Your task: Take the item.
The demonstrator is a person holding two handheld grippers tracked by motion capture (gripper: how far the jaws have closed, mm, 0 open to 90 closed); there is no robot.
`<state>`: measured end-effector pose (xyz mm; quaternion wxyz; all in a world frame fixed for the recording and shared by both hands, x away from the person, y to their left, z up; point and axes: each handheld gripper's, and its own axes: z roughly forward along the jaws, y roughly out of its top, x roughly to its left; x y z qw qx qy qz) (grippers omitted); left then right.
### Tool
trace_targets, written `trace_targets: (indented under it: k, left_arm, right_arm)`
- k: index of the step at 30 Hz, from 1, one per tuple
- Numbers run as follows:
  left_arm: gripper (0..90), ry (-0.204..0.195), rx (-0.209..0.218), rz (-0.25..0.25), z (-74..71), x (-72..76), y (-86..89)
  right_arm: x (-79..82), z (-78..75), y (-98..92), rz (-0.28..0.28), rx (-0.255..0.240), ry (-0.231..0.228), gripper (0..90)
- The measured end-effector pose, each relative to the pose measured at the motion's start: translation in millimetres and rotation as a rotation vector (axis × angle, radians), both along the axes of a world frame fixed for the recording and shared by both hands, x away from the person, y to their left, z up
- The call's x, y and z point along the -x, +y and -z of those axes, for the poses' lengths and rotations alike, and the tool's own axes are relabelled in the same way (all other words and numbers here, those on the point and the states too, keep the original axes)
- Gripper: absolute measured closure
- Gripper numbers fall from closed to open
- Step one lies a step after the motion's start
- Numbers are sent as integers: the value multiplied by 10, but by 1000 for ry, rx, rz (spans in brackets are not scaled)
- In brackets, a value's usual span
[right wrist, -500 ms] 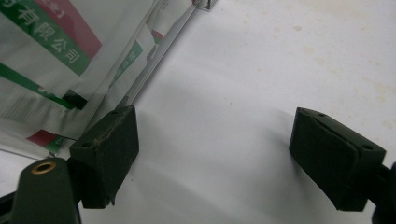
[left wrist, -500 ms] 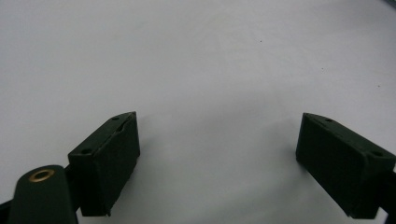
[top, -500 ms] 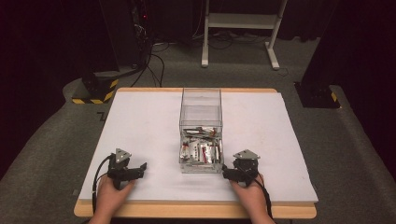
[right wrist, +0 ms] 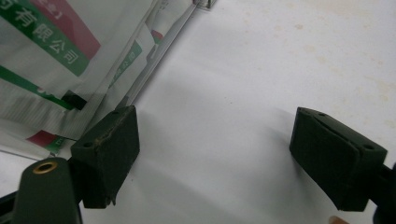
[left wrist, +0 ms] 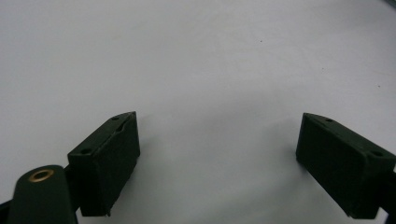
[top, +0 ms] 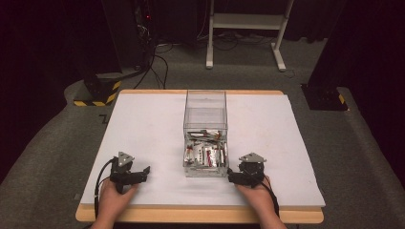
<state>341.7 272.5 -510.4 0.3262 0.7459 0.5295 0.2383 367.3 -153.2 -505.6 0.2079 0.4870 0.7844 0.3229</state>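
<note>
A clear box [top: 205,136] sits mid-bench [top: 143,124], holding packets [right wrist: 51,56] printed in green and red – "有限公司" is readable. The right tool [right wrist: 212,154] rests just beside it, jaws wide, empty; the left tool [left wrist: 217,163] – likewise spread, empty.

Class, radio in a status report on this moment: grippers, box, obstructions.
Left gripper open, empty. Right gripper open beside clear box of packets. White table bare elsewhere.

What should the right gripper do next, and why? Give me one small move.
Probably lift the right gripper up toward the clear box's open top. Its jaws are open and empty, low on the white table cover beside the box wall, with the packets behind that wall.
</note>
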Motion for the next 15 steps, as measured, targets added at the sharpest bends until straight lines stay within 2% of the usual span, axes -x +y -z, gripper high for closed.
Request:
trace_targets:
  k: [15]
  left_arm:
    - [136,1,-2,1,-2,-4,3]
  right_arm:
    - [0,-2,3,0,2,-3,157]
